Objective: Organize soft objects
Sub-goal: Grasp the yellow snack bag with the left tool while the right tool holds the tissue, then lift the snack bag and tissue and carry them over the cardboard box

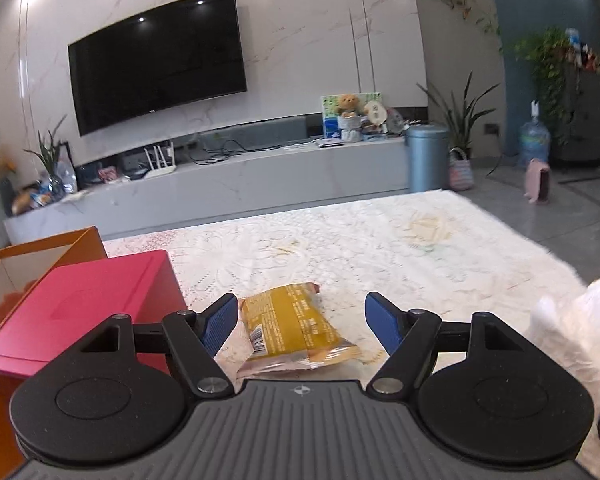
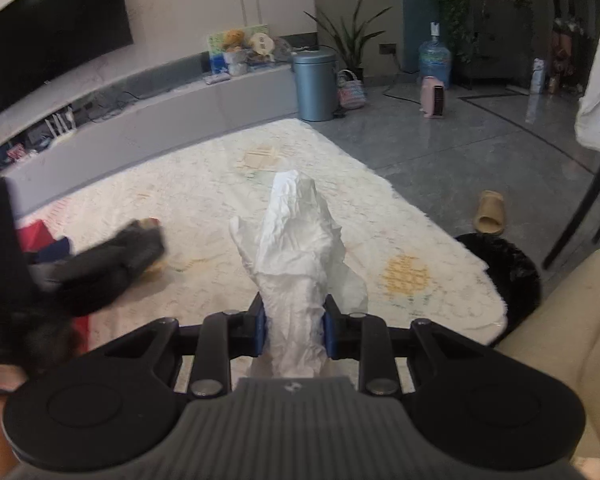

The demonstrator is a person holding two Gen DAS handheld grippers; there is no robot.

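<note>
White crumpled tissue paper is pinched between the blue pads of the right gripper; jaws narrow, gripping only its lower end. The rest stands up loose beyond the fingertips, over the pale patterned tablecloth.

Left gripper: jaws wide, holding nothing. Yellow plastic-wrapped snack packet lies flat on the cloth between the fingers, nearer the left pad; contact cannot be judged.

To the left, touching or nearly so: magenta rectangular box, closed, with an open orange cardboard box behind it on the far-left side.

Risks, as judged:
- Tissue held by a small, compressible bite; a quick swing could let it slip or tear.
- Packet film looks slick and puffy; closing off-centre could squirt it sideways or crush the contents.
- Left finger is close to the magenta box; closing may nudge it.
- The two grippers are near each other; the tissue shows at the right edge of the left view, so paths may cross.
</note>
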